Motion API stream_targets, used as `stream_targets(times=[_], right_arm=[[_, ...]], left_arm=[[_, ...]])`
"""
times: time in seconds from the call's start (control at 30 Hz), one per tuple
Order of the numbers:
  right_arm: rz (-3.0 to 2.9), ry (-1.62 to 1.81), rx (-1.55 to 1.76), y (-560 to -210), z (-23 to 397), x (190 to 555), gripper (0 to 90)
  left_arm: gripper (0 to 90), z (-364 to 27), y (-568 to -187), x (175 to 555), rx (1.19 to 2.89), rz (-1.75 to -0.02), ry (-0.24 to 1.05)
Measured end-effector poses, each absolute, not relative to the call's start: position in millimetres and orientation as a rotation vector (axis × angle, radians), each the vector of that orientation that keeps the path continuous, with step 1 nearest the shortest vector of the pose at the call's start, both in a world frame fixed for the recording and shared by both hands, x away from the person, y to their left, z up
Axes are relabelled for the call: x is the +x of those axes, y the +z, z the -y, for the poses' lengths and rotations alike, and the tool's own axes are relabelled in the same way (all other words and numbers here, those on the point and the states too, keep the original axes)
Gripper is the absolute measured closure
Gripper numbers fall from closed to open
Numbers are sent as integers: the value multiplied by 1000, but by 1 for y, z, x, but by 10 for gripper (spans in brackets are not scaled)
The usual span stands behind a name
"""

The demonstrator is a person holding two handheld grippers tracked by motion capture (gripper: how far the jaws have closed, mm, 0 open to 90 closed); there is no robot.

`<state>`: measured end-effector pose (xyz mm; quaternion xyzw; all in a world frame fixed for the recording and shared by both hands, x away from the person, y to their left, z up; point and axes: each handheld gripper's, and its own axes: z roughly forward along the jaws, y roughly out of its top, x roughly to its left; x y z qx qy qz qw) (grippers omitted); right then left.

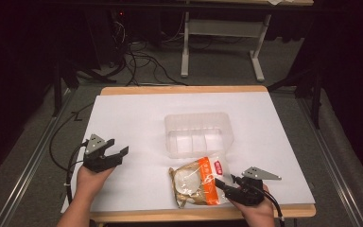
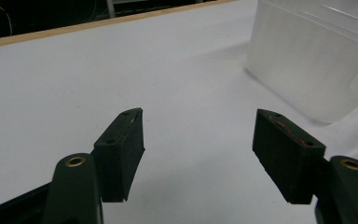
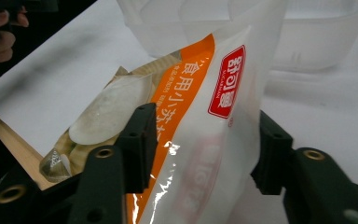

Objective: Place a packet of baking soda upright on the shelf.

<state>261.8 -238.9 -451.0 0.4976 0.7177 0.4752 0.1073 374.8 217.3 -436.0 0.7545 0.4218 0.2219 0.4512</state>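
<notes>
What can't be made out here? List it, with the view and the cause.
- Bag lower end: cut off by the bottom edge and covered by the right gripper in the right gripper view.
- Bag's contents: hidden by its print and glare in the high view.
- Box inside: blurred by its cloudy walls in the high view.
- Box's far side: cut off by the right edge in the left gripper view, beyond the left gripper.

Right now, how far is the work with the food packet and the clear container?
Done: the right gripper has reached the orange-and-white packet, which lies on the white table beside the clear container. In hand: its jaws sit on both sides of the packet, pressing it. Left: lifting it, probably into the container. The left gripper waits open, holding nothing.
</notes>
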Motion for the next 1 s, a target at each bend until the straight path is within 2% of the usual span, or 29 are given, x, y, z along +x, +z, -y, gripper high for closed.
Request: stream_targets(times=[0.13,0.3,0.33,0.37,0.4,0.43,0.47,0.8,0.9,1.0], right_arm=[[-2112,1406,1442,-449,239,260,611],[-2119,1397,1435,-449,237,260,651],[-2117,1393,1425,-449,236,260,703],[-2117,1393,1425,-449,236,260,703],[-2112,1392,1415,-447,235,259,764],[-2112,1392,1415,-447,235,259,764],[-2110,1387,1397,-446,234,258,803],[-2120,1398,1391,-445,234,260,820],[-2118,1406,1392,-445,234,261,895],[-2107,1398,1366,-442,231,261,900]], left_arm=[[343,-216,-436,374,1870,-1039,552],[343,-216,-436,374,1872,-1044,553],[342,-217,-435,373,1864,-1043,555],[342,-217,-435,373,1864,-1043,555],[342,-217,-435,372,1861,-1041,556],[342,-217,-435,372,1860,-1041,556],[343,-218,-435,372,1861,-1045,553],[343,-216,-437,373,1873,-1042,556],[343,-216,-436,373,1868,-1042,554],[343,-216,-436,372,1872,-1041,556]])
